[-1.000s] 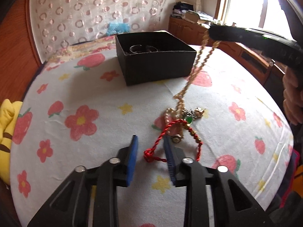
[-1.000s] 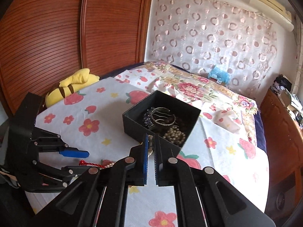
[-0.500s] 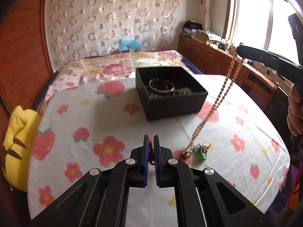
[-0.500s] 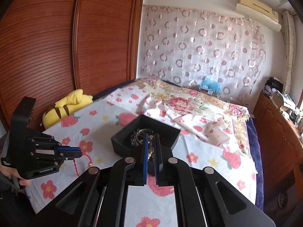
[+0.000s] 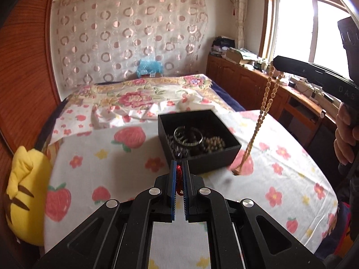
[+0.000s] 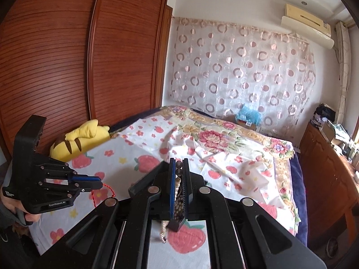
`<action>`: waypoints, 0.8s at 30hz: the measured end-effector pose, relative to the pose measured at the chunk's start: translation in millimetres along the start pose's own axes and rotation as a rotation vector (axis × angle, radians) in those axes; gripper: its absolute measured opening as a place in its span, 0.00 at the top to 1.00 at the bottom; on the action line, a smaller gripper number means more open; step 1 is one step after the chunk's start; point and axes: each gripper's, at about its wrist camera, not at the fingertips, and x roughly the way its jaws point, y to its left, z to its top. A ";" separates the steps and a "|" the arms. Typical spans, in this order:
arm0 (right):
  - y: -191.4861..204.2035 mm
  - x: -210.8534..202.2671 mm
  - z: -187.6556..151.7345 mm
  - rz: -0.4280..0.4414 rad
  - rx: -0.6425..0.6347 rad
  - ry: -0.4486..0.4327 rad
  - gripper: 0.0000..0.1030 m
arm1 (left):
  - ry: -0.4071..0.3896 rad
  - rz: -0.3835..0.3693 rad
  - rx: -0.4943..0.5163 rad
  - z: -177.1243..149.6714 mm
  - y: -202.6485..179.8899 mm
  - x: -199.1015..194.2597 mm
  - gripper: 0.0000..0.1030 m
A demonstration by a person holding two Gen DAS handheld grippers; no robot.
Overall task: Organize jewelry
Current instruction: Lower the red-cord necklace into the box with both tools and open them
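Left claw (image 5: 178,174) pinching red cord (image 5: 178,168), box (image 5: 224,157) beyond

Pretty clearly a home bedroom: floral bedspread (image 6: 224,139) mid-frame, wooden wardrobe (image 6: 67,56) on the left, air conditioner (image 6: 307,24) upper right.

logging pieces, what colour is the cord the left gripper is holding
Red: a twisted red cord pinched in the left gripper, clearest in the left wrist view.

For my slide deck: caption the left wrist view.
Left hand-held gripper pinches a red twisted cord before the open black jewelry box; right hand-held gripper dangles a golden beaded chain.
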 end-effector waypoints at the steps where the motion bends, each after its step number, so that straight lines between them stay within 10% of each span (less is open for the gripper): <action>1: -1.2 -0.4 4.1 -0.002 -0.003 -0.007 0.94 | -0.005 -0.002 0.002 3.2 -0.6 0.1 0.96; 24: -36.7 34.9 65.2 -0.020 -0.019 -0.068 0.94 | -0.019 -0.031 0.024 56.5 -8.9 47.5 0.96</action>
